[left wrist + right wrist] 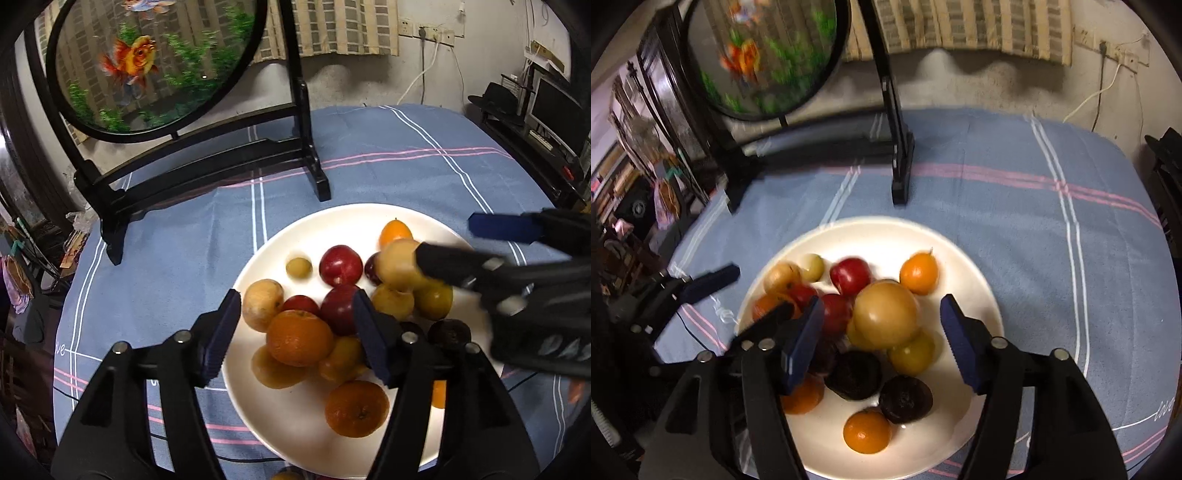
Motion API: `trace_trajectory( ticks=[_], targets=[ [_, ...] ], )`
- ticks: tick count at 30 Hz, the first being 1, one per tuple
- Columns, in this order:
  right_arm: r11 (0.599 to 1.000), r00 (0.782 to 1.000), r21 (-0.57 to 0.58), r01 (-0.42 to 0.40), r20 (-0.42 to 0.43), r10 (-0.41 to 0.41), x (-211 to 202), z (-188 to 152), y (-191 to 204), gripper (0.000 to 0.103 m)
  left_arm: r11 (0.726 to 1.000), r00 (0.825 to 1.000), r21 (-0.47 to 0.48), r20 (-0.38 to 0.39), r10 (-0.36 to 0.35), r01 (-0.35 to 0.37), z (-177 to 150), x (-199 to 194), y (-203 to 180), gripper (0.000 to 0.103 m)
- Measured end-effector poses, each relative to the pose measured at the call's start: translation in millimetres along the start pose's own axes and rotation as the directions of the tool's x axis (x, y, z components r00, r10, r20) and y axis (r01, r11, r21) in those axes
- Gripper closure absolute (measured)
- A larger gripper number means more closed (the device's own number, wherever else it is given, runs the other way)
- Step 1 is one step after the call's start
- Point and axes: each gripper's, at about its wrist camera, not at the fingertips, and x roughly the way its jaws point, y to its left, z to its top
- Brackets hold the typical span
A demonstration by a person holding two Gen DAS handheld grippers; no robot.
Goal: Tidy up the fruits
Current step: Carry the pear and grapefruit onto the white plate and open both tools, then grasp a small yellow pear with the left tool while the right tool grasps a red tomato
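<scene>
The left tool (295,332) is spread over the near orange (300,338), without pinching it. The right tool (882,339) is spread around the big yellow fruit (886,319), just ahead on the plate (964,258).

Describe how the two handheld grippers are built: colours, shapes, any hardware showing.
The left gripper and the right gripper look alike: matte black plastic frames that fork into two angled arms, each ending in a dark blue rectangular pad with a ribbed gripping face. Round silver pivot bolts sit on the linkages. No markings, hands or sleeves show in either view.
</scene>
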Motion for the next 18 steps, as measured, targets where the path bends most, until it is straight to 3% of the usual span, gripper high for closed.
trace_trajectory(
  ticks=[9,18],
  targets=[
    [1.000,0.996,0.006,0.002,0.086,-0.002,-53.3,1.2,-3.5,0.037,1.000,0.999,-0.006,0.043,-0.008,0.008,-0.2,-31.1,0.8,0.039],
    [0.998,0.993,-0.055,-0.029,0.113,0.035,-100.8,-51.2,17.9,0.037,0.999,0.995,-0.026,0.100,-0.026,0.029,-17.6,-82.5,8.8,0.037]
  ],
)
